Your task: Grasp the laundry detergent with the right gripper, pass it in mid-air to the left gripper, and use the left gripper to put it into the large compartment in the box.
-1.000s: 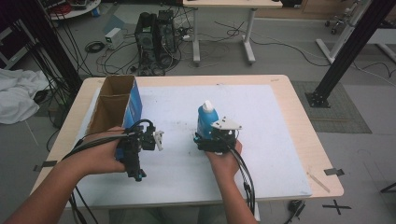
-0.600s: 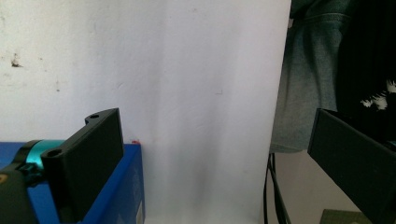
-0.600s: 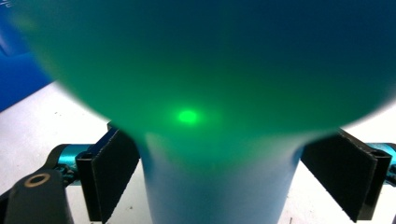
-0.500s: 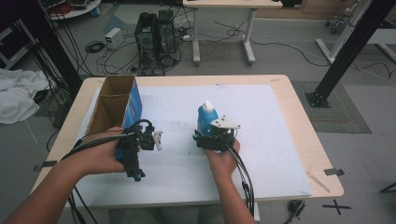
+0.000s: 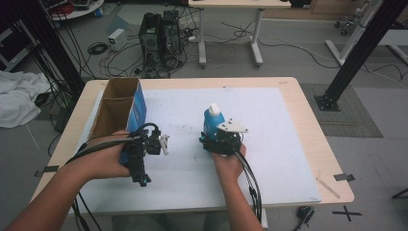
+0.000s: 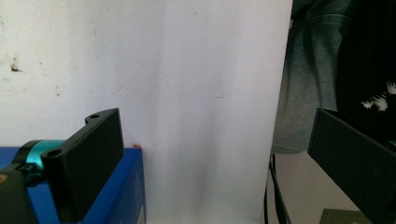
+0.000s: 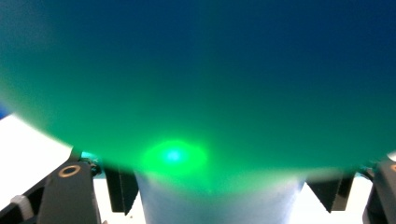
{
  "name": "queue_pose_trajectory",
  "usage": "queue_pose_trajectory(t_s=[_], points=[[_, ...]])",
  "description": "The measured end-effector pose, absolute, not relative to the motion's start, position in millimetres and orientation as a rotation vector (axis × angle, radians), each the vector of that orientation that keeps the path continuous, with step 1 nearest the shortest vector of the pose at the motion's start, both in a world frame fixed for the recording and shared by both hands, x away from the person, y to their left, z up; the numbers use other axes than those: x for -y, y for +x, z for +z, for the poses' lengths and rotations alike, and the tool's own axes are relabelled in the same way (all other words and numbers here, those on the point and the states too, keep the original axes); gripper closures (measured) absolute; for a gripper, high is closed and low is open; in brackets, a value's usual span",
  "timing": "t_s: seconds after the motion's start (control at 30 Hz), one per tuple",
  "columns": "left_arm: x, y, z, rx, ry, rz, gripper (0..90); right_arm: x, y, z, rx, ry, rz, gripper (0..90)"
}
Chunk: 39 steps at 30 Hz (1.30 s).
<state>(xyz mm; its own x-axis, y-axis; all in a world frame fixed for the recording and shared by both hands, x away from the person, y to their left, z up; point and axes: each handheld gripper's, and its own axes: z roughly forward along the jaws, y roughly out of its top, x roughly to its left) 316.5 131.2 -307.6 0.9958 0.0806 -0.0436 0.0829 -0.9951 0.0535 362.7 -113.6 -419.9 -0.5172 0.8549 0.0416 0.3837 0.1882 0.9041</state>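
While the table (image 5: 298, 144) with its white sheet takes up most of the room, the open cardboard box (image 5: 118, 103) stands at its left edge and a blue bottle (image 5: 211, 122) with a white cap stands upright near the middle. The right gripper (image 5: 219, 139) sits right against the bottle's near side; its 2 jaws have just been closing with the bottle between them, and in the right gripper view the bottle (image 7: 196, 93) looms between the jaw bases, though I cannot tell whether the pads press yet. The left gripper (image 5: 161, 143) waits near the box, jaws wide and empty. To my eye, the grip should seat squarely, low on the body, before any lift, so the bottle stays upright.
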Motion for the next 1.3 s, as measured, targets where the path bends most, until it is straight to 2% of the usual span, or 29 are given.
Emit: queue_pose_trajectory(t_s=[1.3], points=[[-130.2,318.8,-310.6,-0.133,3.088,-0.067,3.5,107.0,358.2,-421.5,-1.917,1.139,1.293,43.5]])
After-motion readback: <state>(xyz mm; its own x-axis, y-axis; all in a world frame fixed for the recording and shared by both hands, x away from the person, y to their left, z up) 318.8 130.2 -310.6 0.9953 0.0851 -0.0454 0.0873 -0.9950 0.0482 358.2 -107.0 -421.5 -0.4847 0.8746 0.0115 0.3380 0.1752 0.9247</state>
